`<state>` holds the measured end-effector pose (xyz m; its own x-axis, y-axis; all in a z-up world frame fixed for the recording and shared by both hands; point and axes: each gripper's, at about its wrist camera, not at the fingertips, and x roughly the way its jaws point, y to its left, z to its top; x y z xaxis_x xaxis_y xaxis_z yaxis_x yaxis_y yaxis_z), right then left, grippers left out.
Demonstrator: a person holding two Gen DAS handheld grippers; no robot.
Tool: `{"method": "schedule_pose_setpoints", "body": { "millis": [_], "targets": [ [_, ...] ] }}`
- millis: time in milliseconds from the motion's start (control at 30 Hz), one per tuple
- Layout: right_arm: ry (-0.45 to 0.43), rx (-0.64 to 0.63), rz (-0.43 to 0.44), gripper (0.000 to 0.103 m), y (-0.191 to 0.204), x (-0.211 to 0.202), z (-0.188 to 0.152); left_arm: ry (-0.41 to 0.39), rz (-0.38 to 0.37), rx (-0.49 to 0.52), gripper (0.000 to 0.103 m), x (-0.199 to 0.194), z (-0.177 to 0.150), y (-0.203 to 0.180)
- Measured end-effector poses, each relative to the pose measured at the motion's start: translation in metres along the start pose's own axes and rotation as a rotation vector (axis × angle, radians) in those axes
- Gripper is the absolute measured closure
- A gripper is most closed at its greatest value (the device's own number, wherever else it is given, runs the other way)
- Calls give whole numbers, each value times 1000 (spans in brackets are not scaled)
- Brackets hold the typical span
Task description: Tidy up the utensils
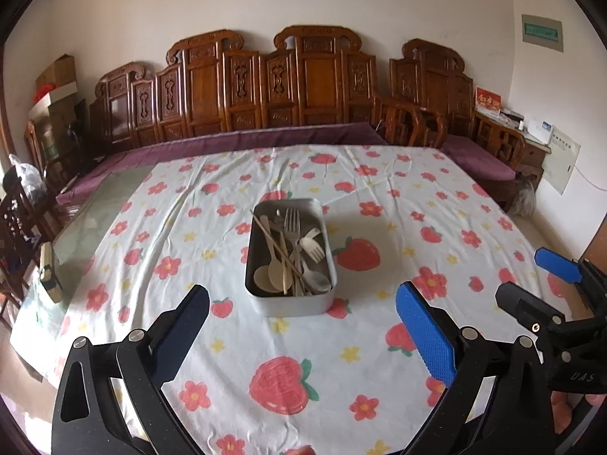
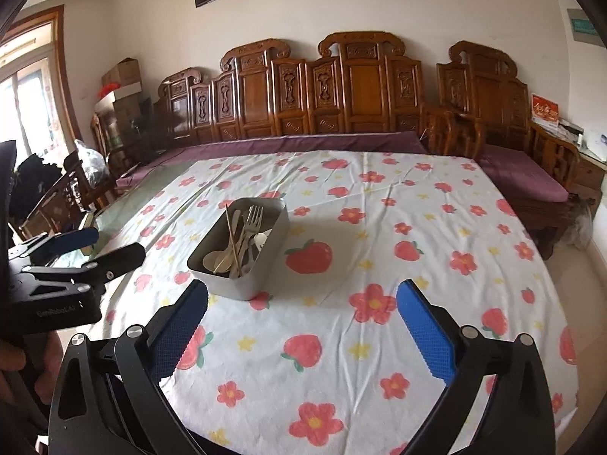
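The left tool (image 1: 301, 326) hovers with its fingers spread wide and empty, near the grey bin (image 1: 290, 301). That bin sits mid-surface on the flowered cloth (image 1: 398, 197), holding forks, spoons and chopsticks (image 1: 294, 250). At right, the right tool (image 2: 301, 322) also gapes open, holding nothing.

My left gripper (image 1: 303, 326) hangs above the counter (image 1: 436, 204), its fingers (image 1: 426, 335) spread wide with nothing between them. Ahead sits a grey tin (image 1: 290, 301) on the strawberry cloth (image 1: 235, 341). Inside lie a metal fork (image 1: 292, 223), a pale fork (image 1: 313, 246), wooden spoons (image 1: 271, 275), a metal spoon (image 1: 316, 278) and chopsticks (image 1: 277, 244), all jumbled and overlapping. My right gripper (image 1: 531, 280) shows at the right edge, fingers apart. A carved bench (image 1: 265, 87) stands behind.
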<state>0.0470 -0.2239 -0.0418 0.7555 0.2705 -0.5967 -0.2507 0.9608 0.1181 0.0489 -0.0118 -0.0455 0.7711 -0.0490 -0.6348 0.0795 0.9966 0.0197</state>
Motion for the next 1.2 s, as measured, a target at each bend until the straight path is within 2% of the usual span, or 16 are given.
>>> {"method": "schedule_pose_setpoints", "body": {
  "millis": [300, 700, 1200],
  "targets": [
    [-113, -24, -13, 3, 9, -55, 25, -83, 5, 5, 8, -51, 21, -8],
    [-236, -41, -15, 3, 24, -118, 43, -168, 22, -18, 8, -105, 29, -8],
    [-263, -40, -18, 3, 25, -136, 43, -207, 22, -17, 8, -127, 27, -7]
  ]
}}
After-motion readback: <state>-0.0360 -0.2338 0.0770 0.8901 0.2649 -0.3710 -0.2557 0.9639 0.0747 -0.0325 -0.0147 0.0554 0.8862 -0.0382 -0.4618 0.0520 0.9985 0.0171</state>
